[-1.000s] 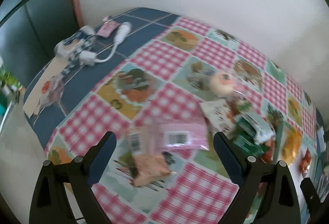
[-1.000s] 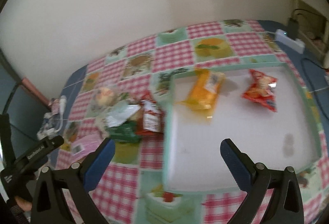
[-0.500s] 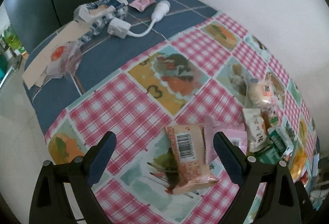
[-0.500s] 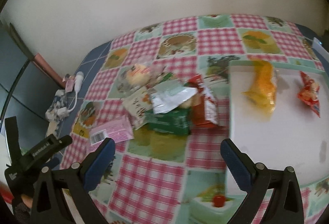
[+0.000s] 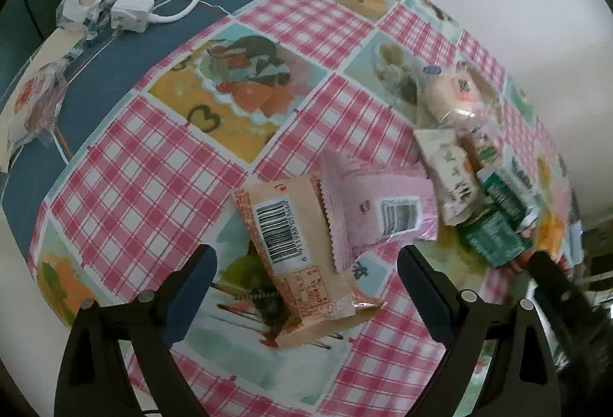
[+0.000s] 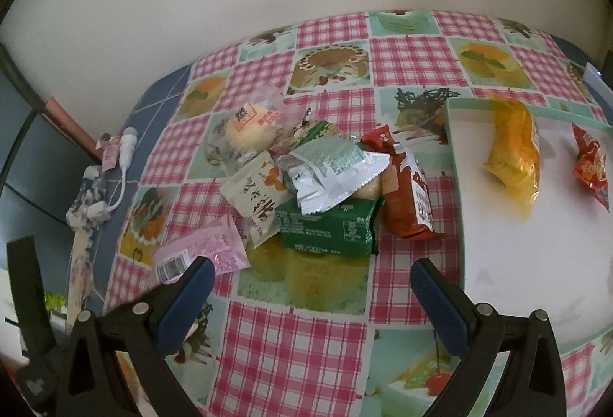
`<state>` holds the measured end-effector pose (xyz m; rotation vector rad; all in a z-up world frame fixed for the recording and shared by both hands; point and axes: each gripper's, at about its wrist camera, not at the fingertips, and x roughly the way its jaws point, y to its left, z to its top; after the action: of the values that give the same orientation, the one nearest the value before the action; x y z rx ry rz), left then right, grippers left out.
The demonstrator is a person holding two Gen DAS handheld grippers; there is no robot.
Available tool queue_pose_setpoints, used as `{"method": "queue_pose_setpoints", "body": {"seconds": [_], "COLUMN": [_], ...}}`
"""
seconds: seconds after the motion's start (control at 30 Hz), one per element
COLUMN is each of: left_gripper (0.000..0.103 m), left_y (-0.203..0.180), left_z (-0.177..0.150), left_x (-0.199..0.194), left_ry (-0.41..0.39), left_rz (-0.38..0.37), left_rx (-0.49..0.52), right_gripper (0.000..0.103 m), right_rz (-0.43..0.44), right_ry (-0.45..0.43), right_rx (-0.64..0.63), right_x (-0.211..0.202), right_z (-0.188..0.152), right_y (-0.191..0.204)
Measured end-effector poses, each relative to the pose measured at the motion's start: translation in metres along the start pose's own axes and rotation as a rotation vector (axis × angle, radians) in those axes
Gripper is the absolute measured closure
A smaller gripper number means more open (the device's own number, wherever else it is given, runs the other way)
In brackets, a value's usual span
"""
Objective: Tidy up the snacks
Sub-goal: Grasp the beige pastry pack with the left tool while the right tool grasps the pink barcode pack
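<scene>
Two snacks lie in the white tray [image 6: 498, 283]: a yellow packet [image 6: 511, 158] near its far edge and a red packet [image 6: 592, 164] beside it, apart from each other. The tray rests on the checked tablecloth [image 6: 291, 348], to the right of the remaining heap.

The heap is unsorted. It holds a green packet [image 6: 329, 227] under a silver-green packet [image 6: 331, 170], a dark red packet [image 6: 408, 191] leaning against them on the tray side, a cream packet [image 6: 254, 198] on the left, and a bun in clear wrap [image 6: 251, 130] at the far end. A pink packet [image 5: 377, 210] and a tan packet [image 5: 293, 248] lie nearest the left gripper, the pink one overlapping the tan one's edge.

Judged from this layout, the task is at an early stage: two items placed, at least seven left outside the tray.

The left gripper [image 5: 306, 286] is released, jaws spread either side of the tan packet, holding nothing. The right gripper [image 6: 310, 294] is also released and empty, above the cloth just short of the heap.
</scene>
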<state>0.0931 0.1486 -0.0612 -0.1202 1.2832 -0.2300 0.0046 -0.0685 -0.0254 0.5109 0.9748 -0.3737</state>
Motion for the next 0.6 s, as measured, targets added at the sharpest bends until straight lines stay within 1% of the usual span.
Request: {"method": "queue_pose_setpoints", "body": {"seconds": [0.07, 0.2, 0.23, 0.3, 0.37, 0.43, 0.6], "left_gripper": [0.008, 0.008, 0.008, 0.008, 0.008, 0.008, 0.008], "left_y": [0.000, 0.012, 0.017, 0.027, 0.036, 0.044, 0.061], "left_z": [0.001, 0.003, 0.003, 0.003, 0.004, 0.005, 0.008], "left_x": [0.004, 0.008, 0.011, 0.014, 0.014, 0.013, 0.009], "left_ry": [0.002, 0.006, 0.010, 0.015, 0.009, -0.001, -0.024], "left_rz": [0.048, 0.065, 0.081, 0.081, 0.078, 0.091, 0.096], "left_rx": [0.014, -0.011, -0.020, -0.045, -0.068, -0.077, -0.099], "right_gripper": [0.000, 0.003, 0.004, 0.004, 0.008, 0.009, 0.010], "right_rz": [-0.004, -0.004, -0.003, 0.001, 0.001, 0.001, 0.007], "right_ry": [0.000, 0.002, 0.004, 0.007, 0.012, 0.021, 0.054], "right_rx": [0.012, 0.028, 0.030, 0.030, 0.020, 0.007, -0.044], "right_x": [0.001, 0.005, 0.006, 0.009, 0.013, 0.019, 0.038], "right_z": [0.002, 0.005, 0.006, 0.006, 0.007, 0.007, 0.008], "right_y": [0.000, 0.003, 0.005, 0.010, 0.017, 0.025, 0.050]}}
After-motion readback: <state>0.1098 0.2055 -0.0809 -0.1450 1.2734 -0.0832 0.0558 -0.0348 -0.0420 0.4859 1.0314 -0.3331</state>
